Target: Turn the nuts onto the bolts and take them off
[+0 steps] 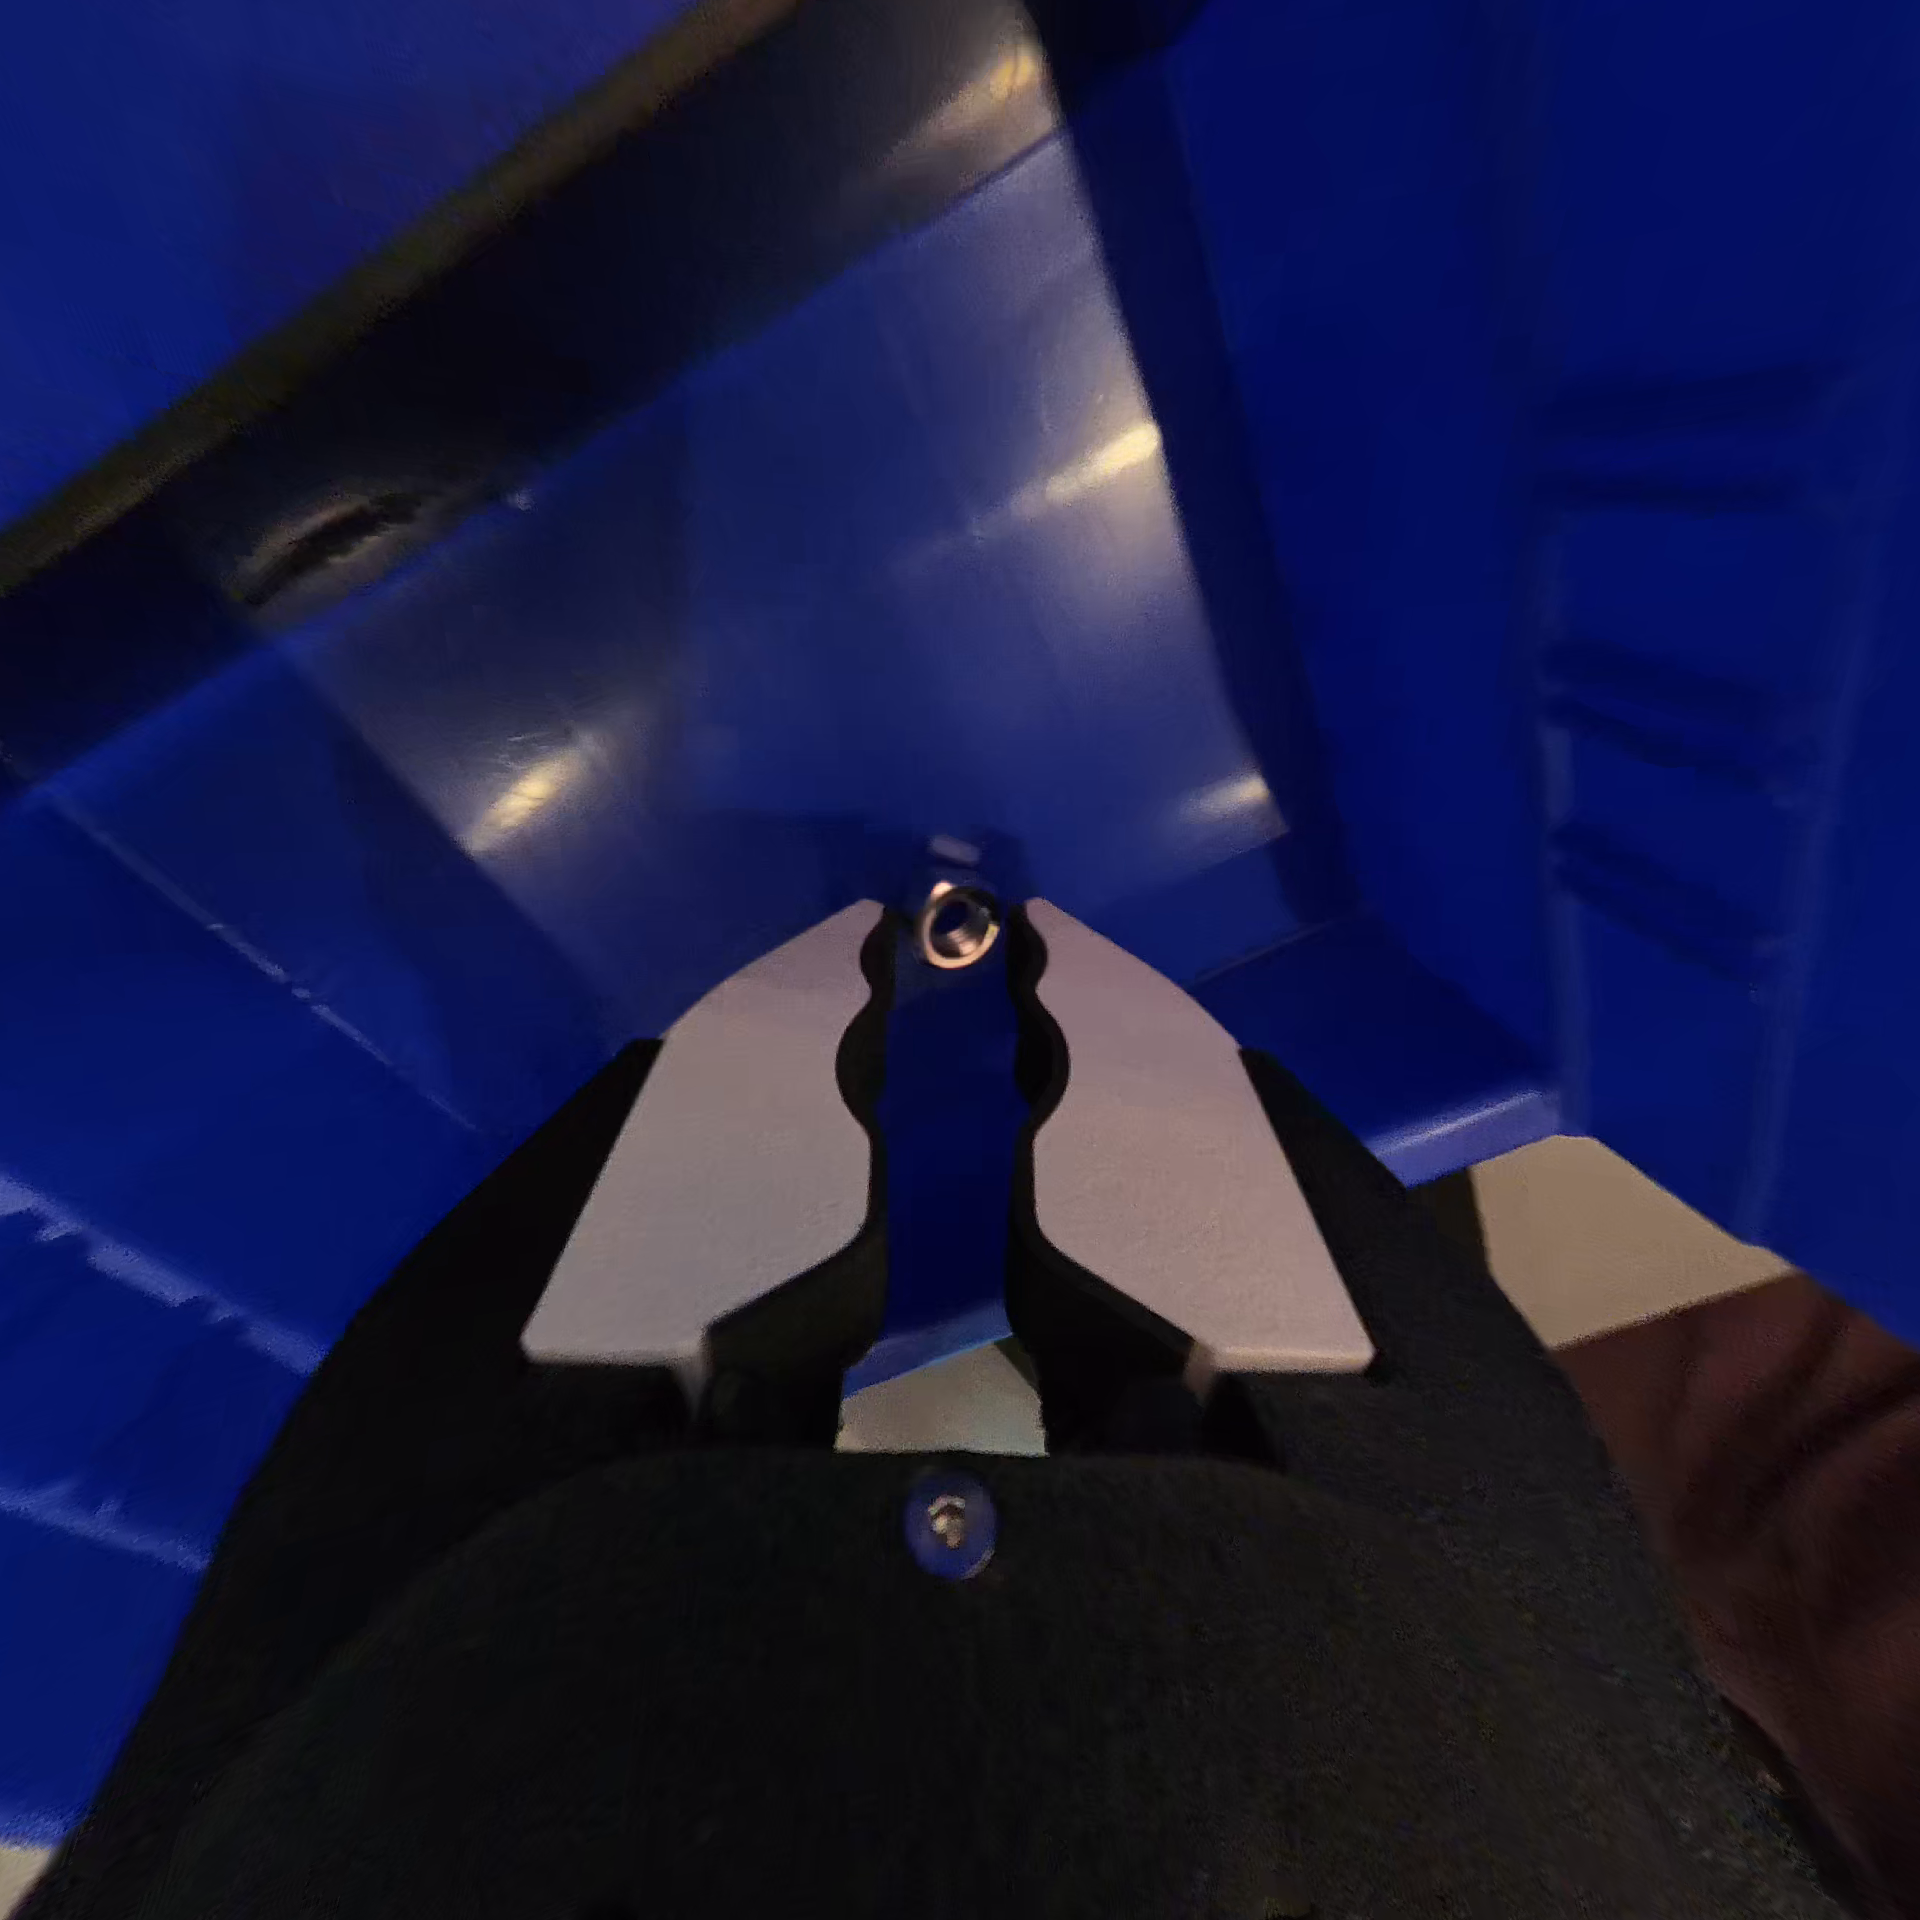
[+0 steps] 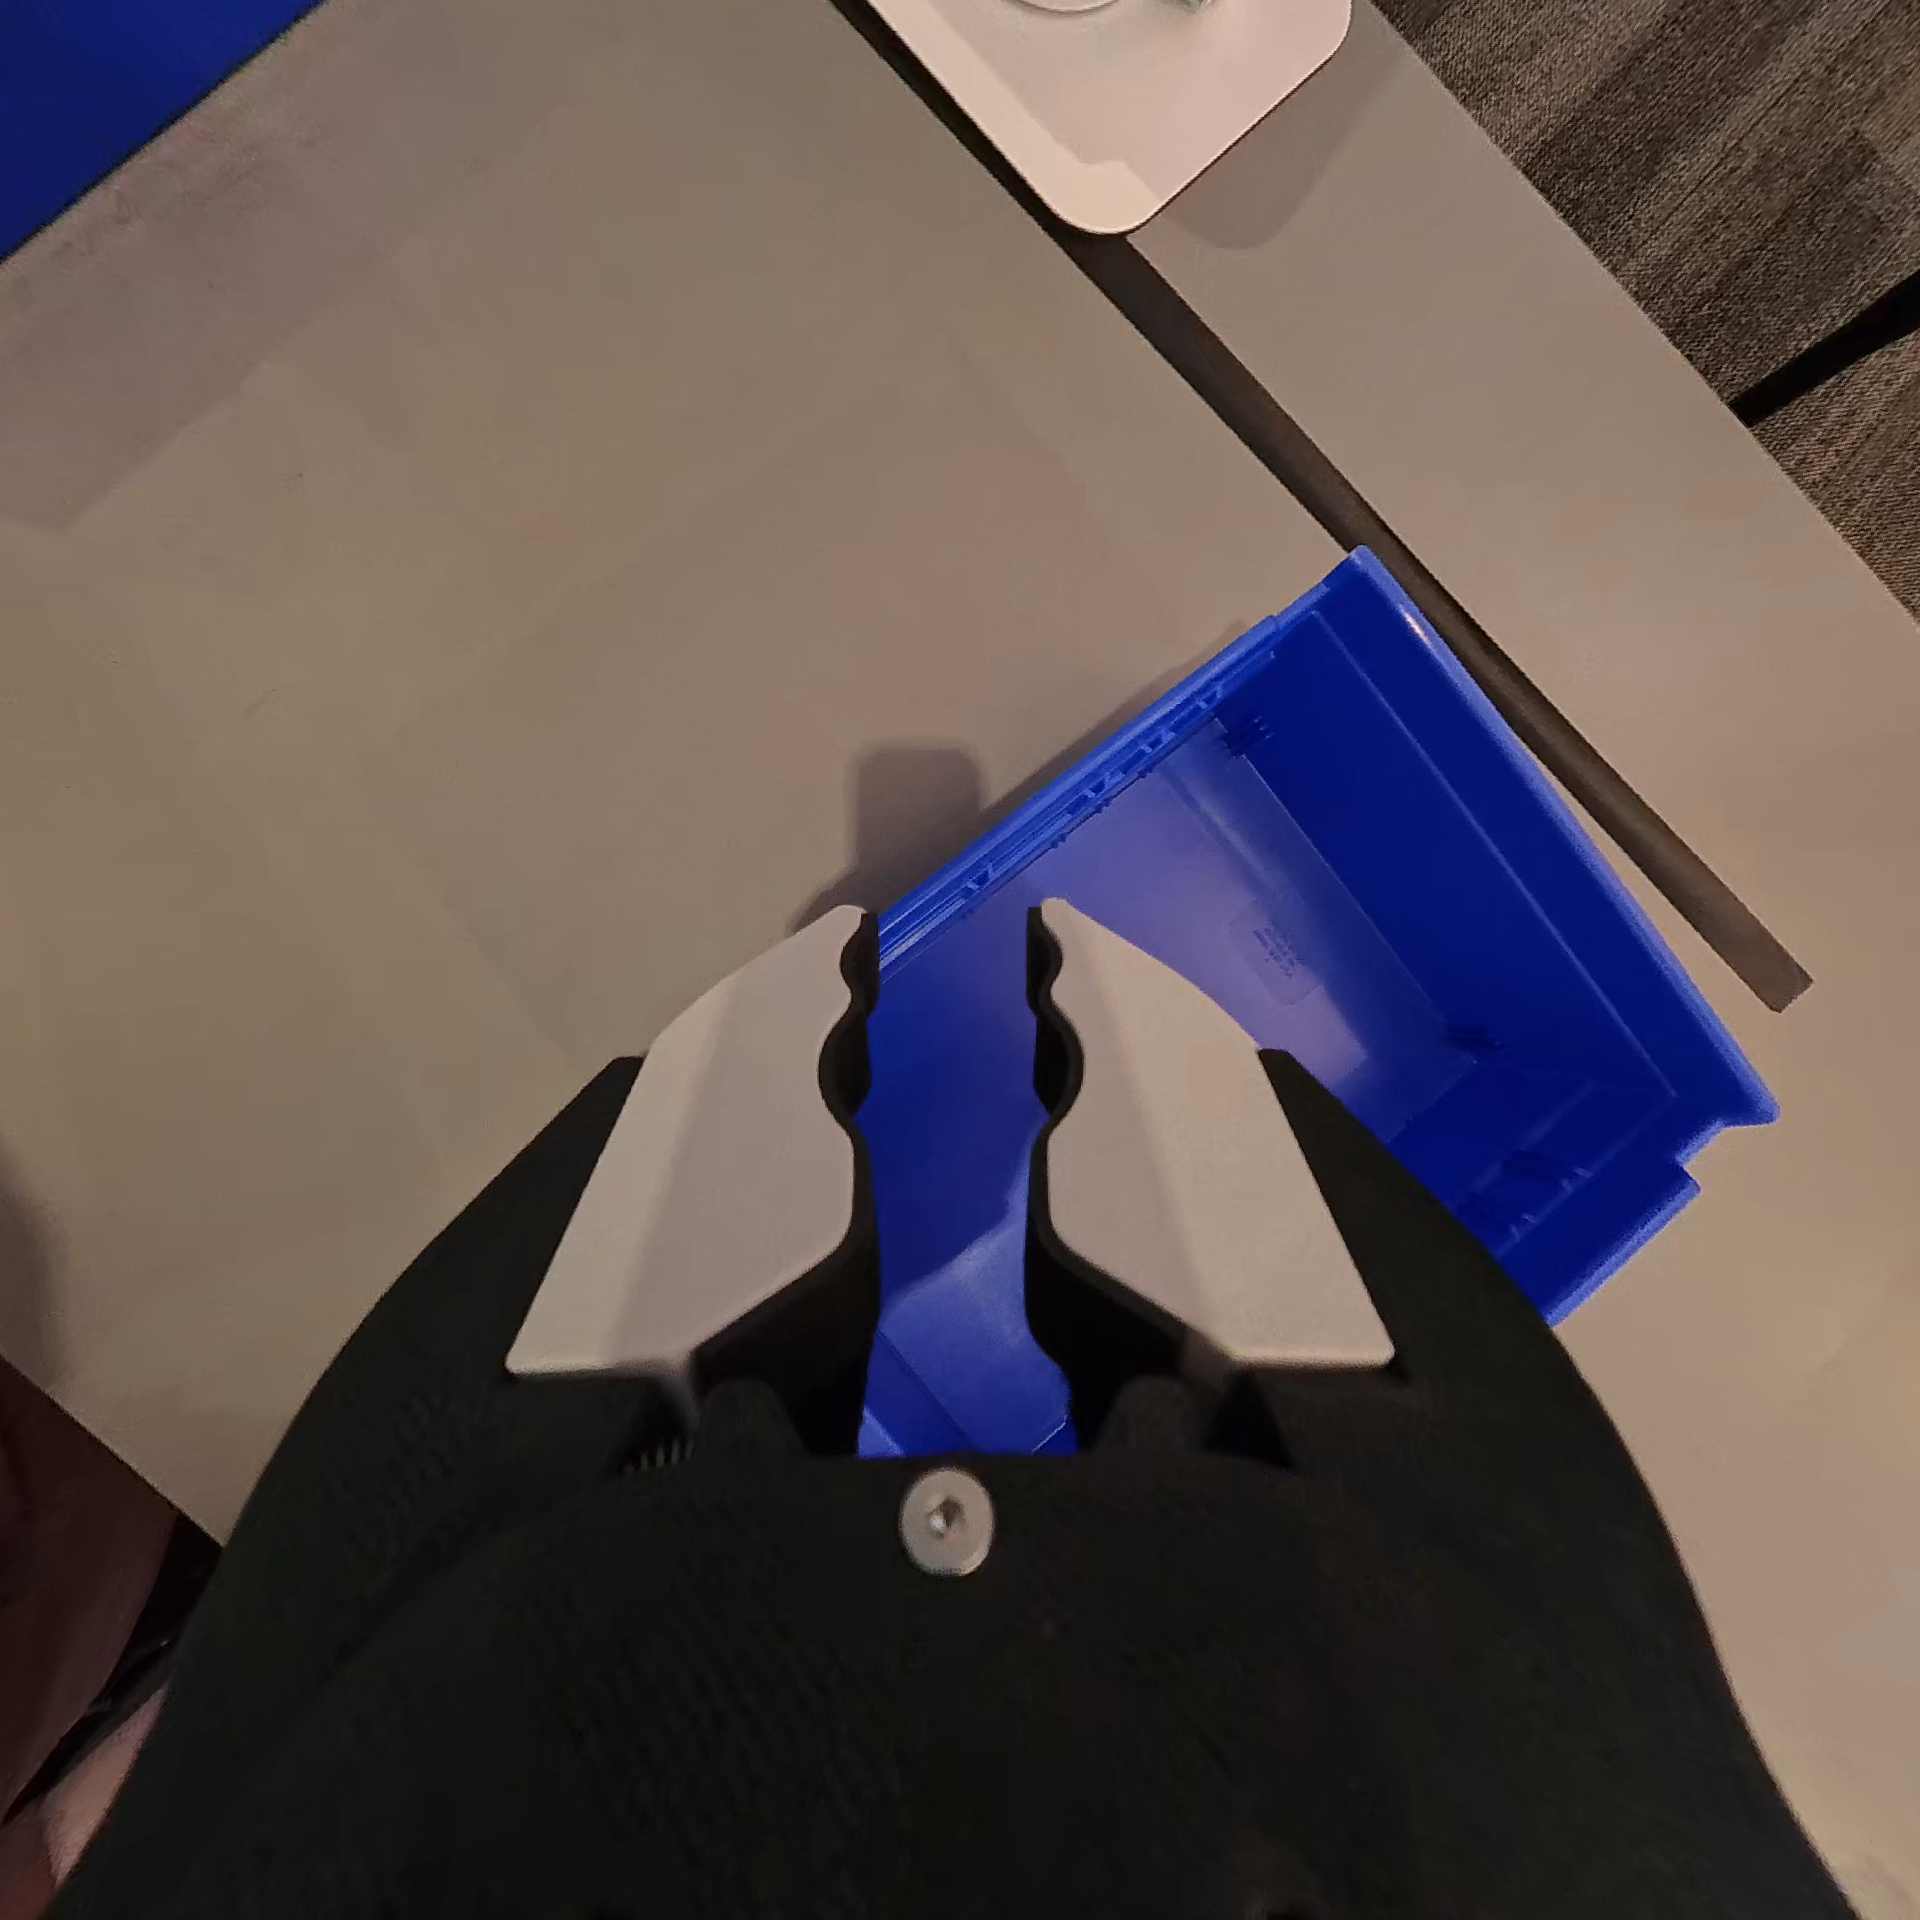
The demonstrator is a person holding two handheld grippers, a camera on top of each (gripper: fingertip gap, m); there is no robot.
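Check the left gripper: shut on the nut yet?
Open. The left gripper is inside the blue bin, its fingertips flanking the nut with gaps showing on both sides.

A blue plastic bin [image 2: 1455, 935] sat on a grey table [image 2: 520, 520]. It lay at a slant near the far edge of the table, and its open top showed a smooth blue floor and ribbed walls. A small clear sticker [image 2: 1276, 951] was stuck on its floor. A dark strip [image 2: 1455, 644] ran along the table just behind the bin. Past that strip, a white flat base with round corners [image 2: 1122, 114] rested at the far side. Grey carpet [image 2: 1714, 187] covered the floor beyond the table. Another blue bin [image 1: 727, 623] had a shiny inside with bright spots of light on it.
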